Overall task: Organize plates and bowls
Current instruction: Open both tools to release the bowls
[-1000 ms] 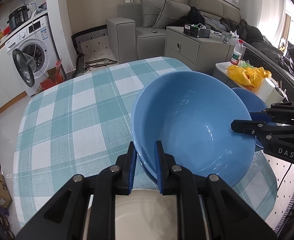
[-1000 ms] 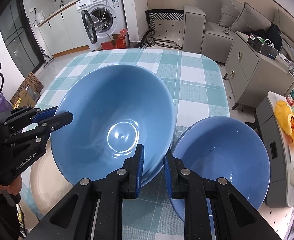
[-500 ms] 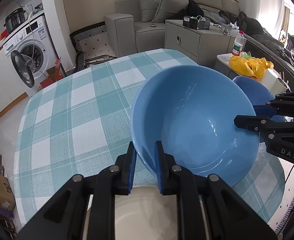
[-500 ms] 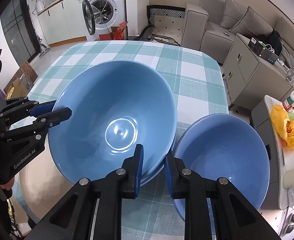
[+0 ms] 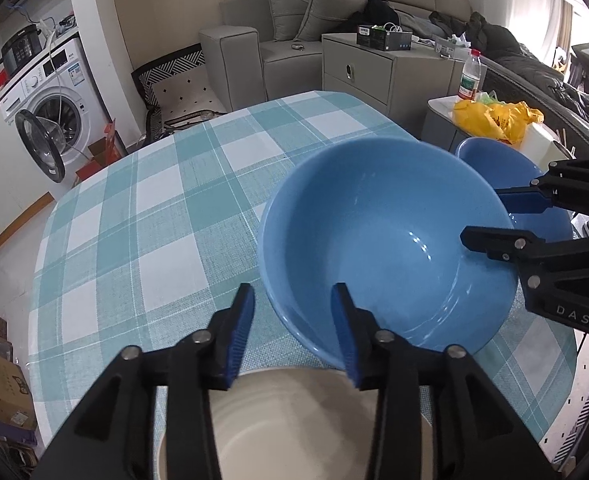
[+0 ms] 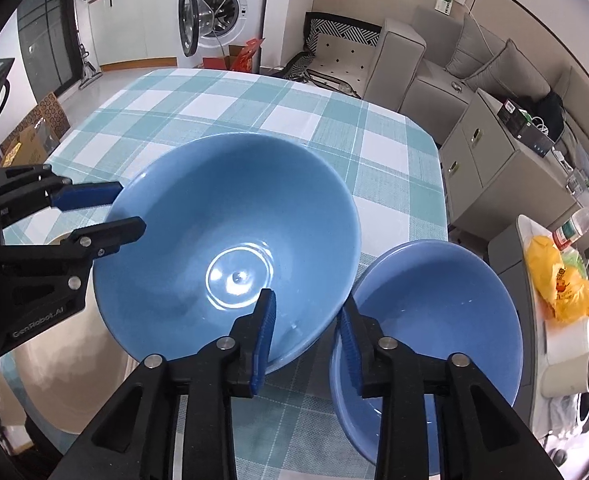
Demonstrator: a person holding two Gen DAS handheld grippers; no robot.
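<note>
A large blue bowl (image 5: 390,240) (image 6: 226,240) rests on the checked tablecloth (image 5: 154,208); a second rim showing under it suggests it sits in another blue bowl. My left gripper (image 5: 292,334) is open, its jaws either side of the bowl's near rim. My right gripper (image 6: 306,334) is open too, astride the opposite rim. A smaller blue bowl (image 6: 434,320) (image 5: 494,160) sits to the right of the large one. A cream plate (image 5: 294,424) (image 6: 66,344) lies under my left gripper.
The table's right edge (image 6: 442,208) runs close to the small bowl. Beyond it stand a grey cabinet (image 6: 490,152) and a side table with a yellow bag (image 6: 562,280) and a bottle (image 5: 469,76). A washing machine (image 5: 42,120) and sofa (image 5: 294,28) stand behind.
Both grippers have opened and let go of the large blue bowl's rim. The bowl has come down and now rests on the table.
</note>
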